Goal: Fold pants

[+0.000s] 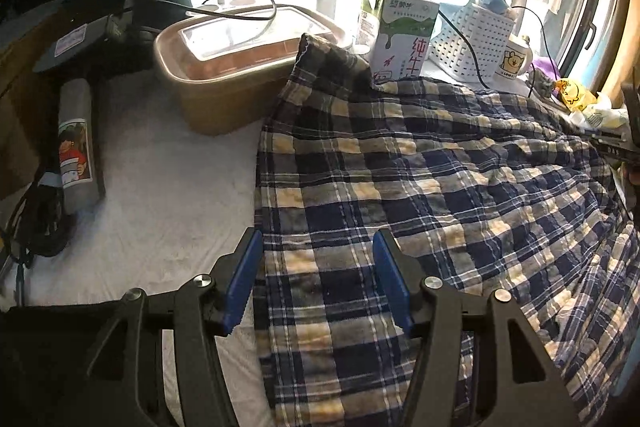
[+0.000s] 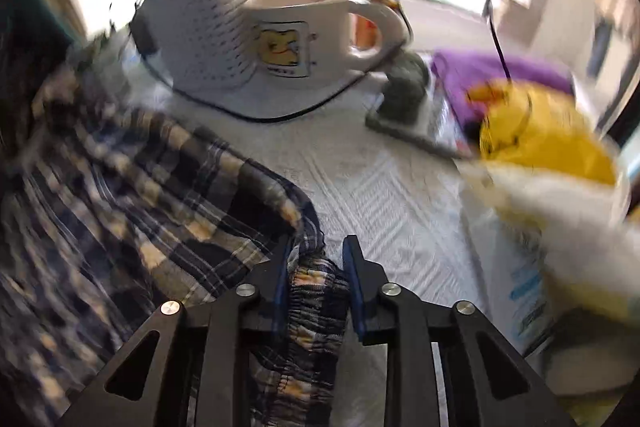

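Blue, cream and grey plaid pants (image 1: 420, 167) lie spread over a white quilted sheet (image 1: 160, 187). One corner of the cloth is propped up against a milk carton (image 1: 400, 35). My left gripper (image 1: 318, 239) hovers open over the pants' left edge, its blue pads wide apart and nothing clamped between them. In the blurred right wrist view, my right gripper (image 2: 318, 243) is shut on a bunched, gathered edge of the pants (image 2: 160, 207), which fills the gap between the blue pads. The rest of the cloth trails off to the left.
A brown lidded tub (image 1: 224, 67), a white perforated basket (image 1: 472, 43) and a duck mug (image 2: 304, 39) stand along the window side. A black cable (image 2: 280, 117), purple cloth (image 2: 500, 75) and yellow plush toy (image 2: 540, 135) crowd the right. A grey bottle (image 1: 76, 143) lies at left.
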A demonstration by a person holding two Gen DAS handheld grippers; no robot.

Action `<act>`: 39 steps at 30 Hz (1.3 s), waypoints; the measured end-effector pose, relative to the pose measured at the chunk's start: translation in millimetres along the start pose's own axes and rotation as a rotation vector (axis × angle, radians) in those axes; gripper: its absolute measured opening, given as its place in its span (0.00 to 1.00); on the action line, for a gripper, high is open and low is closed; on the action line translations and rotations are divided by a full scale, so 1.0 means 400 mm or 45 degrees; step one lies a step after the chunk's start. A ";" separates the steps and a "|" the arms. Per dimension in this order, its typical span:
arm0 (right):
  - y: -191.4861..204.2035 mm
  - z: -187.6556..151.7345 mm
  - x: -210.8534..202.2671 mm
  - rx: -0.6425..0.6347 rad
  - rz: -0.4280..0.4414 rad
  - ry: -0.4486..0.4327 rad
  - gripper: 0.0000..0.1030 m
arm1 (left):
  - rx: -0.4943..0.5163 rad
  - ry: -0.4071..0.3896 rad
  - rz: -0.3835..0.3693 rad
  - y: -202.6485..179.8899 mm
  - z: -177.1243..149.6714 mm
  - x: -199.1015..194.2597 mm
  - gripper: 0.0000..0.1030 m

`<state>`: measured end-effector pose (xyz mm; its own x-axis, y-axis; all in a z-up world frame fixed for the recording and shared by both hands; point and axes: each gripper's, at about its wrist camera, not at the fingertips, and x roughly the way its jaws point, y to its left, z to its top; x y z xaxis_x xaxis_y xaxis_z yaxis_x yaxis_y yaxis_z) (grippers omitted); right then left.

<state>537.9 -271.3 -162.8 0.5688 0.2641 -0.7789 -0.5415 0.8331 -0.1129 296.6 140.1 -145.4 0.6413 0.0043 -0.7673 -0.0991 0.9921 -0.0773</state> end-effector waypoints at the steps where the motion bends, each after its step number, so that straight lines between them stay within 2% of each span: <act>1: 0.004 0.010 -0.001 -0.023 -0.051 -0.015 0.23 | -0.006 0.003 0.001 0.004 0.002 0.005 0.56; 3: -0.009 0.033 0.006 -0.014 -0.131 -0.049 0.23 | -0.018 0.006 0.007 0.010 0.009 0.017 0.56; 7: -0.038 0.063 0.033 0.046 -0.130 -0.048 0.23 | -0.048 -0.027 0.015 0.025 0.019 -0.003 0.56; 10: -0.010 0.059 0.005 0.014 -0.168 -0.070 0.24 | -0.069 -0.067 0.011 0.037 0.019 -0.041 0.56; 12: 0.001 0.046 -0.026 0.012 -0.170 -0.086 0.30 | -0.077 -0.077 0.018 0.041 0.011 -0.066 0.56; 13: 0.007 0.038 -0.047 0.013 -0.175 -0.097 0.37 | -0.077 -0.081 0.021 0.042 0.005 -0.076 0.56; 14: 0.010 0.030 -0.068 0.015 -0.173 -0.111 0.56 | -0.075 -0.083 0.024 0.041 -0.006 -0.092 0.56; 16: 0.025 0.010 -0.123 0.021 -0.164 -0.159 0.78 | -0.067 -0.086 0.022 0.034 -0.027 -0.115 0.56; 21: 0.058 -0.065 -0.228 0.033 -0.160 -0.204 0.79 | -0.029 -0.087 -0.002 -0.004 -0.102 -0.185 0.56; 31: 0.151 -0.281 -0.397 0.091 -0.140 -0.232 0.79 | 0.108 -0.088 -0.056 -0.094 -0.252 -0.285 0.56; 39: 0.217 -0.409 -0.466 0.154 -0.133 -0.219 0.79 | 0.142 -0.075 -0.077 -0.087 -0.378 -0.343 0.56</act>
<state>283.5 -327.9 -128.3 0.7208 0.2435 -0.6490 -0.4018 0.9097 -0.1049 97.0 86.0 -133.8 0.6874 -0.0517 -0.7245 0.0240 0.9985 -0.0485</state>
